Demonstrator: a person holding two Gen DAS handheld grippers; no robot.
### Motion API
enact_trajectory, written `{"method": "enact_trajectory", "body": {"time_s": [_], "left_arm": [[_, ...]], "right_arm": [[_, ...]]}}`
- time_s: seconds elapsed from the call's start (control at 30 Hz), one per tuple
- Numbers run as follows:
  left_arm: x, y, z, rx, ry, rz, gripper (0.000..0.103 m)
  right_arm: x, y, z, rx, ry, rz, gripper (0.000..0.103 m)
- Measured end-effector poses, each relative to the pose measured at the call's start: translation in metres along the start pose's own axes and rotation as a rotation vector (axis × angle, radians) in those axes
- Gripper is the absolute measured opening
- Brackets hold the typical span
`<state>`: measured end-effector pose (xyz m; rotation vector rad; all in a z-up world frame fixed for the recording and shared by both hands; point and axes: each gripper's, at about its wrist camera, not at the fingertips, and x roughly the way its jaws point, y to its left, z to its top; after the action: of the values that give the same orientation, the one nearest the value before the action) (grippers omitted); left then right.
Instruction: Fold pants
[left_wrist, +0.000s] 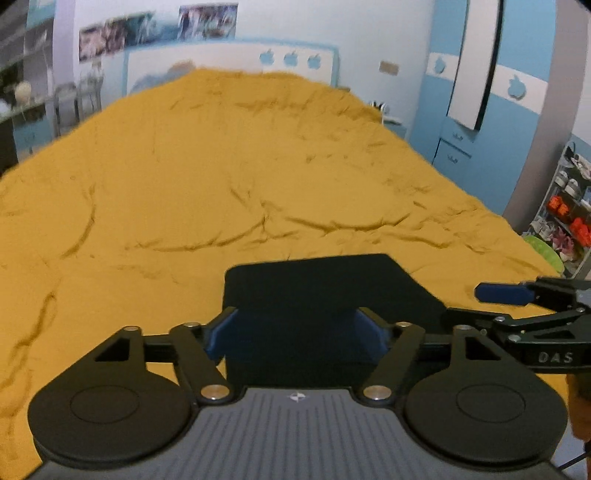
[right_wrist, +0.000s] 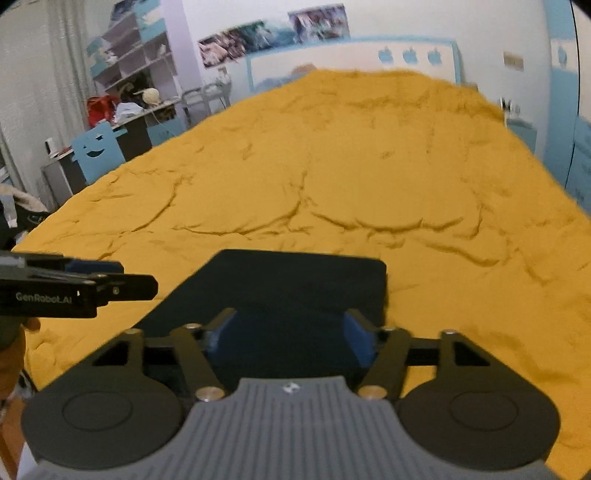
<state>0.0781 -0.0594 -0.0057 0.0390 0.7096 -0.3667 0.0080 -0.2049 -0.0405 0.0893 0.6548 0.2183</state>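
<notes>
Closest to me, my left hand-held gripper (left_wrist: 297, 334) stood wide open, its blue pads (left_wrist: 218, 336) spread well apart with nothing between them but the dark cloth lying below. My right hand-held gripper (right_wrist: 288, 338) was the same: jaws spread, empty, poised over the near edge of the pants (right_wrist: 291, 291). Whether either set of fingers touched the fabric I could not tell.

The pants lay on the bed (left_wrist: 221, 177) just past both grippers, near its front edge. They showed as a compact dark block with straight sides and squared corners, no legs trailing out, the top face flat. From that shape I judged the folding essentially finished: the long folds were in and the bundle had been set down and let go. What might have been left was small, a smoothing press or squaring a side, and I saw no loose flap that demanded it. The near edge was hidden behind the grippers, so I could not vouch for it.

Farther off, the yellow bedcover ran back wrinkled to the headboard (right_wrist: 351, 62), with no other clothing on it.
</notes>
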Motion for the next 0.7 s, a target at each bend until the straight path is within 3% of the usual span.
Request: {"method": "enact_trajectory", "body": {"time_s": [0.13,0.33,0.47,0.7], "left_arm": [[-0.033,-0.007,-0.006,-0.002,-0.089,0.061,0.092],[-0.064,-0.019,-0.019,0.012,-0.181,0.123,0.098],[-0.062,-0.03,-0.031,0.064,-0.163,0.15,0.098],[-0.046,-0.038,-0.051,0.054,-0.019,0.166,0.098]], "right_arm": [[-0.039,0.014,-0.006,-0.024,-0.074,-0.015,0.079],[-0.075,0.031,-0.023,-0.052,-0.127,-0.05,0.082],[-0.085,0.038,-0.039,-0.043,-0.116,-0.04,0.082],[-0.082,0.044,-0.067,-0.035,-0.039,-0.058,0.082]]}}
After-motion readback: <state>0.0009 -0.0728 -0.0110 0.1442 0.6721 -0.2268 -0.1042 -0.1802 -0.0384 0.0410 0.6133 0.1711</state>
